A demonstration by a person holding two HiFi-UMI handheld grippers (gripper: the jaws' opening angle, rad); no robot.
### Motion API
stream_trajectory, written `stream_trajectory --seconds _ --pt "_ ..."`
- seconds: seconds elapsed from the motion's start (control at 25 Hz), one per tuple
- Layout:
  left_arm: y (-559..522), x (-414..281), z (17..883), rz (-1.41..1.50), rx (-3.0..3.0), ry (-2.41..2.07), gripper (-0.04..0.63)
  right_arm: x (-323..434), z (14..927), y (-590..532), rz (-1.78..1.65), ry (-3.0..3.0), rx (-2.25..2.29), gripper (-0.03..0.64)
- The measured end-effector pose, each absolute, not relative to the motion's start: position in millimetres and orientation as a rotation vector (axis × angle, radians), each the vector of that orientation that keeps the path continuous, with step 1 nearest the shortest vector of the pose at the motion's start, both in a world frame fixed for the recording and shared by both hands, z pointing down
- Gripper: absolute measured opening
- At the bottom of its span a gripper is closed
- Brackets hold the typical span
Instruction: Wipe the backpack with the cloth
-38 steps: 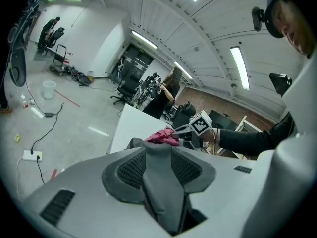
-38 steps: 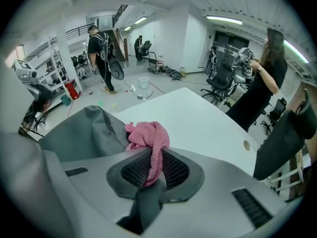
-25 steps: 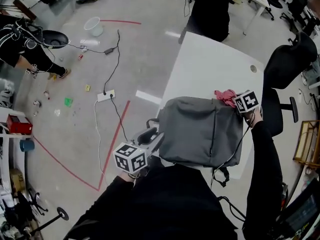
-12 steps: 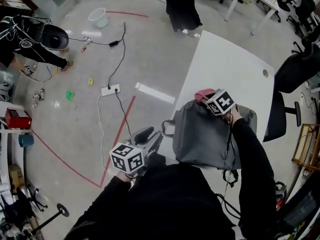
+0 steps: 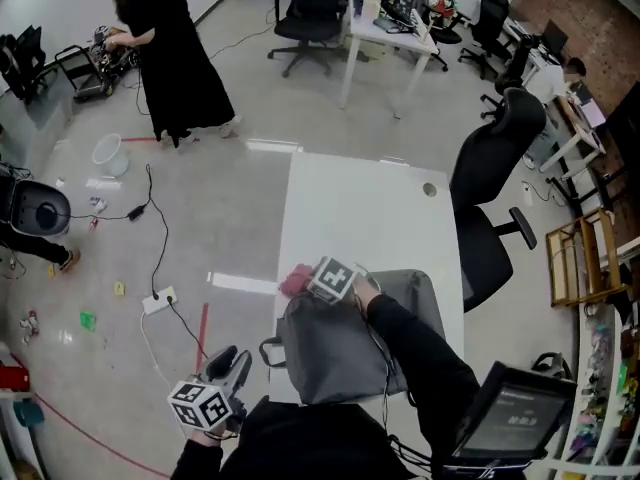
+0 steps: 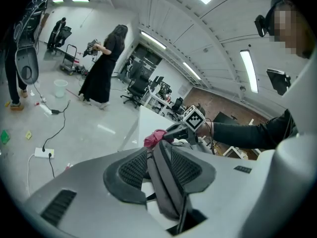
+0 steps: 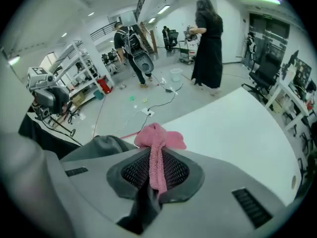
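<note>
**Head view: cloth sits at the backpack's far-left corner, both jaws loaded**

Backpack (image 5: pixel 345 343) lies flat on the near end of the white table (image 5: pixel 370 208). Its long axis runs roughly across the table. The handle end points to the table's left edge, towards your left gripper (image 5: pixel 238 358).

Right gripper (image 5: pixel 308 286): jaws nearly together, pinching the pink cloth (image 5: pixel 296 281). The right gripper view shows a strip of cloth clamped between the pads and a loose bunch sticking out past the tips. That bunch sits at the backpack's far-left corner; contact looks likely but isn't certain.

Left gripper: jaws closed on a dark strap (image 6: pixel 166 182), probably the backpack's top handle.

Handling, my read:
- Backpack is soft grey fabric that slumps and looks light. It'll likely wrinkle and skid under a wipe, so anchor it by the handle end and stroke away from that anchor, along the long axis.
- Cloth is limp knit, with no stiffness. Only the free bunch does the wiping, so press with that and not the jaw tips.
- Nothing fragile here.
</note>
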State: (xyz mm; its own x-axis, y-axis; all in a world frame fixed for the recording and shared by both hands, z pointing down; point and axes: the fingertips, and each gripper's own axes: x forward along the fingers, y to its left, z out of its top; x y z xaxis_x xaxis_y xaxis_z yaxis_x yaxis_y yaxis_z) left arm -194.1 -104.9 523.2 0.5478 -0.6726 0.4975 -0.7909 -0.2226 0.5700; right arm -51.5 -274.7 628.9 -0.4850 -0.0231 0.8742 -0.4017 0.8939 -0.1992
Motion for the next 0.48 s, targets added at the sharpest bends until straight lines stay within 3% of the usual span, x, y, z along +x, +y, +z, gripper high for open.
stream_trajectory --seconds 0.24,0.48 --pt "-111.3 -139.4 523.1 0.176 2.011 -1.12 0.16 58.7 629.1 -303.4 0.726 -2.045 0.536 0.058" --pt "-105.9 -61.6 508.6 0.193 2.047 -1.087 0.16 170.9 611.3 -319.1 0.598 -1.96 0.626 0.058"
